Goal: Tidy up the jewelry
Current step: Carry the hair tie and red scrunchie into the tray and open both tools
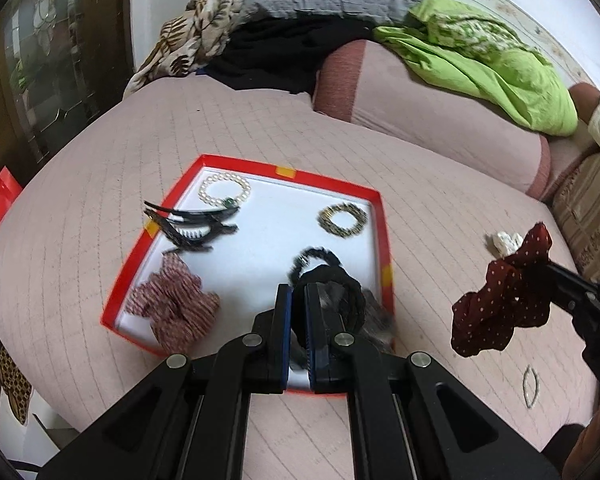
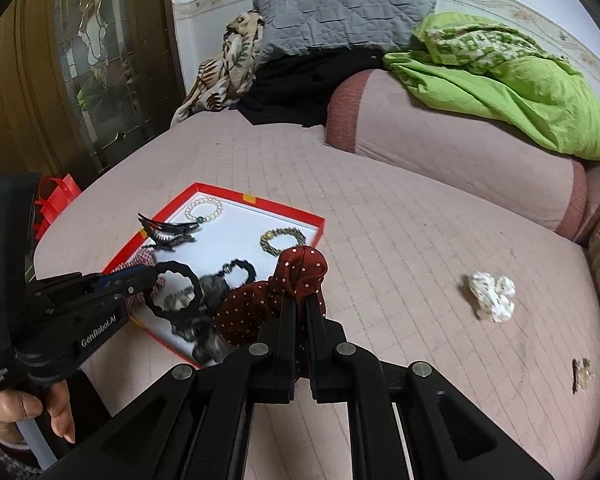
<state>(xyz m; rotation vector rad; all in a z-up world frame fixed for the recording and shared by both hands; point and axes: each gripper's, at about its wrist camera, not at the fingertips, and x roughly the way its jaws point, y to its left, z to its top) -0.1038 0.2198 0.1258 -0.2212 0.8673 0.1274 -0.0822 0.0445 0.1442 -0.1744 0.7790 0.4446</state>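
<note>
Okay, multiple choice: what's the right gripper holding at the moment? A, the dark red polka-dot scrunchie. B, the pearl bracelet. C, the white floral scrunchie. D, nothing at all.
A: the right gripper is shut on the dark red polka-dot scrunchie, lifted off the bed, while the pearl bracelet lies in the red tray and the white floral scrunchie sits on the bedcover.

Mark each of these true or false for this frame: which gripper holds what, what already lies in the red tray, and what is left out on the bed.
1. The right gripper is shut on the dotted maroon scrunchie. True.
2. The left gripper is open and holds nothing. False: it is shut on a black hair tie, held over the red tray.
3. The pearl bracelet lies inside the tray. True.
4. The white scrunchie is in the tray. False: it lies on the pink bed cover, apart from the tray.
5. The black hair clips hang over the tray's left rim. True.
</note>
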